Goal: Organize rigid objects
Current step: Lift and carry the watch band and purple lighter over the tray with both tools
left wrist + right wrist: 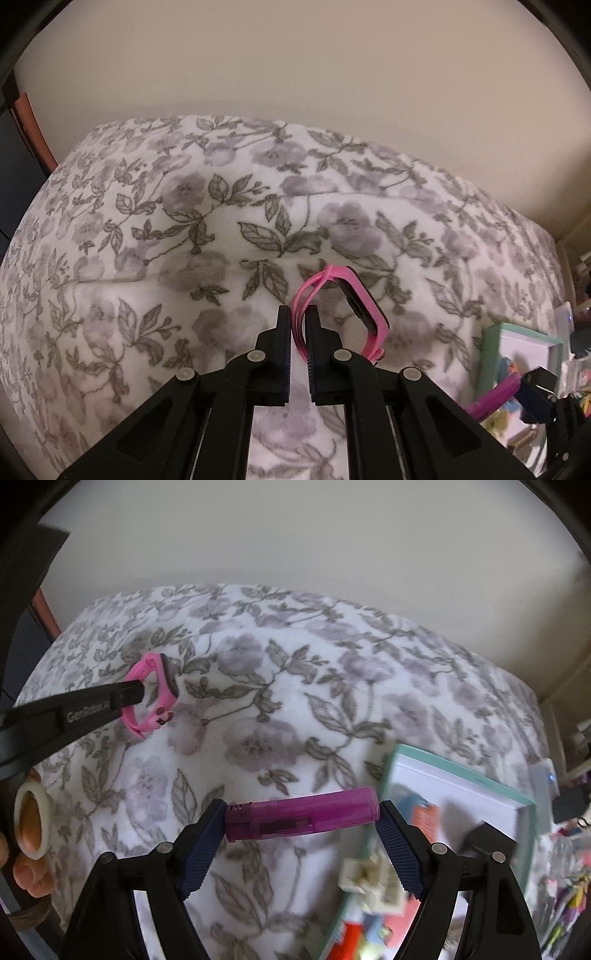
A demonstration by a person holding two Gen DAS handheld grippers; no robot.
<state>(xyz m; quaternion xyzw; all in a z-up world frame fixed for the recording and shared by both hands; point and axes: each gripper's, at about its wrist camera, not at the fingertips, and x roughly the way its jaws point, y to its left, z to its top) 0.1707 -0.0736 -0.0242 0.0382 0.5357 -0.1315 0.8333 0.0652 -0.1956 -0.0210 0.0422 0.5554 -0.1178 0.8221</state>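
My left gripper [298, 314] is shut on the strap of a pink wristwatch [364, 306] and holds it above a floral blanket [184, 229]. The right wrist view shows the same watch [162, 698] at the tip of the left gripper [135, 694], far left. My right gripper [301, 816] is shut on a purple lighter [301, 814], held lengthwise between its blue pads [201, 849]. The lighter also shows at the lower right of the left wrist view [493, 400].
A teal-rimmed open box [461, 775] lies on the blanket at the right, holding a white plastic piece [369, 882], a black item [487, 838] and colourful things. The box also shows in the left wrist view [491, 354]. A beige wall stands behind. Clutter sits at the far right.
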